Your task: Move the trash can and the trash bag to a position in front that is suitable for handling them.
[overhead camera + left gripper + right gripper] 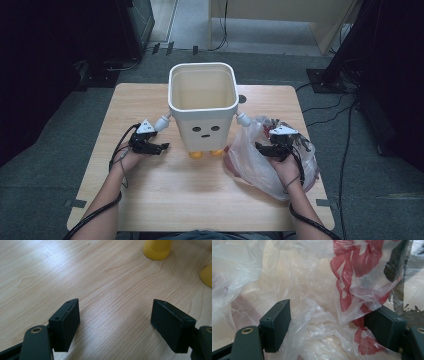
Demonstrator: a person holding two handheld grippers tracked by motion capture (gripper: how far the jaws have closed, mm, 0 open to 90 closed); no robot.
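Observation:
A white bin (202,129) with a drawn face, stubby arms and yellow feet (196,154) stands upright at the middle of the wooden table (200,200). My left gripper (161,147) rests low on the table just left of the bin, open; in the left gripper view its jaws (115,312) frame bare wood, with a yellow foot (157,249) ahead. A crumpled clear plastic bag (248,165) with red print lies right of the bin. My right gripper (261,146) sits on it, open, with loose folds of the bag (312,290) between its jaws (328,315).
The bin is open at the top and looks empty inside. A small dark round mark (242,99) sits on the table behind the bin's right arm. Cables (345,150) run over the grey floor to the right, beside a dark stand base (325,80).

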